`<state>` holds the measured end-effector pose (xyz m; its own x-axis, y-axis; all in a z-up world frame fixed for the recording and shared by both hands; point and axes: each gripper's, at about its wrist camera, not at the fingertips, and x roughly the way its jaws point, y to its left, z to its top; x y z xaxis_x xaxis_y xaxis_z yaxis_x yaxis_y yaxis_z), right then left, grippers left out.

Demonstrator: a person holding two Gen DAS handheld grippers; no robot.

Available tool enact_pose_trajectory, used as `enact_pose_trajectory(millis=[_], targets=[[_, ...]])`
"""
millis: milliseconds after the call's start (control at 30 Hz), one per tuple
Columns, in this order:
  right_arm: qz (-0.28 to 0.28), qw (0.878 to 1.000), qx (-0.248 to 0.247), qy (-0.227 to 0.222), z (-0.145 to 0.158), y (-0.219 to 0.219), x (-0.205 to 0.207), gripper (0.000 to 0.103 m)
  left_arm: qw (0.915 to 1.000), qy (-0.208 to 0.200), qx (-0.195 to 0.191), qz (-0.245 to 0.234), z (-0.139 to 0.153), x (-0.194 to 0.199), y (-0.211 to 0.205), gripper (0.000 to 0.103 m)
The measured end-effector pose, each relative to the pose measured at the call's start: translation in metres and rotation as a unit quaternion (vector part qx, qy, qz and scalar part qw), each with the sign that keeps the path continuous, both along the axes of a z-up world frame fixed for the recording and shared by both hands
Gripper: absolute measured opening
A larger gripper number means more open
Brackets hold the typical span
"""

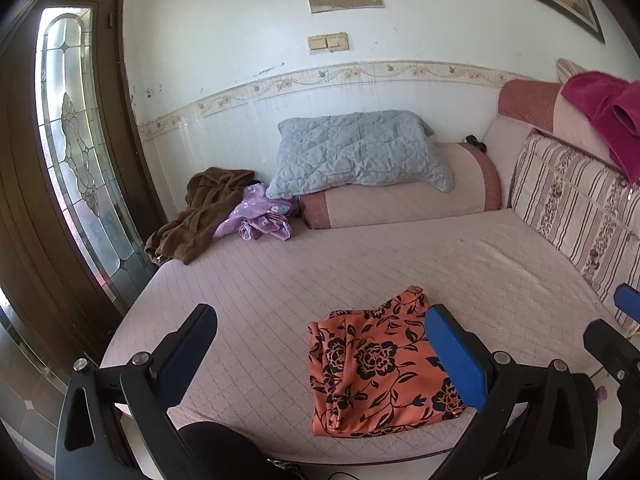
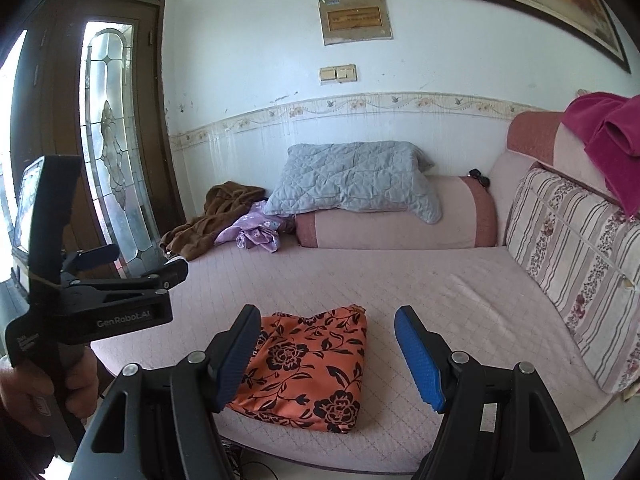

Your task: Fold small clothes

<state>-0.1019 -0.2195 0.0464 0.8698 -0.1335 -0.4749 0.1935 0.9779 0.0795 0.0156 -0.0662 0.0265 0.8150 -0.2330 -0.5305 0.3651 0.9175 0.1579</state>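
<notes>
Two grippers were in view, the left gripper (image 1: 320,344) and the right gripper (image 2: 328,356), both spread wide. One folded orange floral garment (image 1: 376,368) lay on one pink sofa (image 1: 280,280). Two loose garments sat at the far end: one brown (image 1: 200,212), one purple (image 1: 260,216). One grey quilted pillow (image 1: 360,152), one striped cushion (image 1: 576,208), one magenta cloth (image 1: 608,112)

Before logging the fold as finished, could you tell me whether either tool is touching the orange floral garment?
Cannot tell. Both wrist views show open tools, left and right, holding nothing, but their fingers overlap the orange floral garment without showing contact or gap.
</notes>
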Motion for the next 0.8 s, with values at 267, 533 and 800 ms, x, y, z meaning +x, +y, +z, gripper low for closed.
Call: enact_pose_trajectory(millis=[267,533,800], targets=[[-0.013,0.999,0.021,0.022,-0.022,-0.019,0.009,0.073,0.9997,0.001,0.025,-0.005,-0.004,-0.005,-0.014,0.103],[-0.027,0.999,0.028,0.014,-0.022,-0.029,0.002,0.073,0.9997,-0.010,0.011,-0.020,0.001,-0.009,-0.017,0.103],[-0.034,0.999,0.015,0.022,-0.021,-0.020,0.012,0.073,0.9997,-0.014,0.002,-0.022,-0.004,-0.004,-0.003,0.103]])
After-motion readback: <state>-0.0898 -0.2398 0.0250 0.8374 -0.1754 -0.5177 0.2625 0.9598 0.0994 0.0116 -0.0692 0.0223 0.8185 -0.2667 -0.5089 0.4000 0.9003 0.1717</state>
